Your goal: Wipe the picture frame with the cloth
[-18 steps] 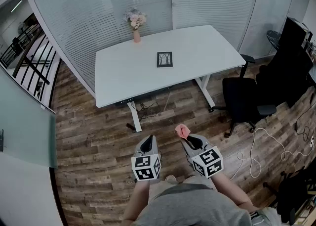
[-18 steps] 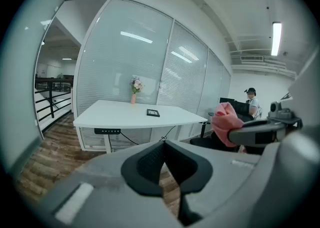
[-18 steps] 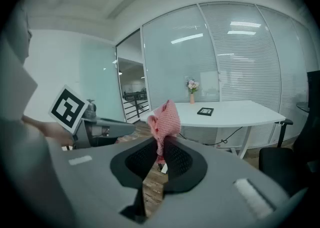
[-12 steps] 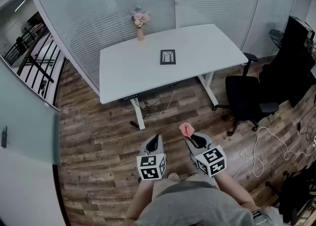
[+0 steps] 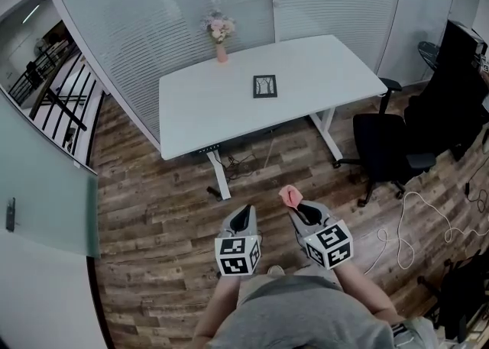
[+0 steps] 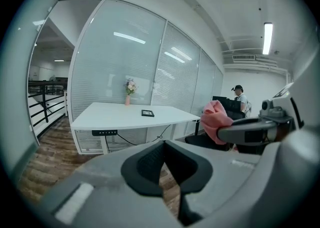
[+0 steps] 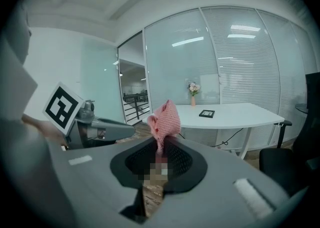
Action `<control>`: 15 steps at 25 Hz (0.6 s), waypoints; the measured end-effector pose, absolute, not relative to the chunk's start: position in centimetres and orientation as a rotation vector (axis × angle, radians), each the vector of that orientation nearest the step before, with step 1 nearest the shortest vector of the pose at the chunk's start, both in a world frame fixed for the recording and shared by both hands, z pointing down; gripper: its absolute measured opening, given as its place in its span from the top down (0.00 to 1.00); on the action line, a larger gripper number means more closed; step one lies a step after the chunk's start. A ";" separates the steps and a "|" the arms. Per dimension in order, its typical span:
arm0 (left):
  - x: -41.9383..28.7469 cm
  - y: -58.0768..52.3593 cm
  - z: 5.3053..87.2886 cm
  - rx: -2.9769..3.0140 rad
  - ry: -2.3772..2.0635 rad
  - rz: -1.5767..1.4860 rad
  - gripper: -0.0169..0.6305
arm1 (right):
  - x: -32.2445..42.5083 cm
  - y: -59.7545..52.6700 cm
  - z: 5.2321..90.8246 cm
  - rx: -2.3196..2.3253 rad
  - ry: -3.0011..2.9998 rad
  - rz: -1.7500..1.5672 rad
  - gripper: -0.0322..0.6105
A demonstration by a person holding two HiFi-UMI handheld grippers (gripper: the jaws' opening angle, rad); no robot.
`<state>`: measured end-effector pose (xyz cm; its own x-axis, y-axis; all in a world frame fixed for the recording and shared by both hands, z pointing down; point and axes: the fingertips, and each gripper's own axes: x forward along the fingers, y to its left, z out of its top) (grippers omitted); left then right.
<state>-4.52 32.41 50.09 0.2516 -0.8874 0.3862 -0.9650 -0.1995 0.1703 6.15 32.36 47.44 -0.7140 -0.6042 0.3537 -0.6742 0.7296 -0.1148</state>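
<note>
Right gripper (image 5: 299, 211): grey jaws pinching cloth (image 5: 289, 196), pink, waffle-textured, bunched upright.
Left gripper (image 5: 244, 218): jaws pressed together, nothing between.
Frame (image 5: 265, 86): small, dark, rectangular, lying on smooth white table (image 5: 214, 103), well apart from both grippers.
Vase (image 5: 221, 53): pink, with flowers, at table's far edge.

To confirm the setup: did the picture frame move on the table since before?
No. The picture frame keeps its place on the table, right of the vase.
</note>
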 end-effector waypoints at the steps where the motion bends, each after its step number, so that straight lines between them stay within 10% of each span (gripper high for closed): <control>1: -4.8 32.4 50.1 2.160 -1.691 0.288 0.97 | 5.9 32.3 47.4 1.004 -2.647 0.350 0.89; 15: -7.4 31.6 51.2 2.133 -1.683 0.293 0.97 | 3.7 31.1 47.1 1.007 -2.667 0.378 0.89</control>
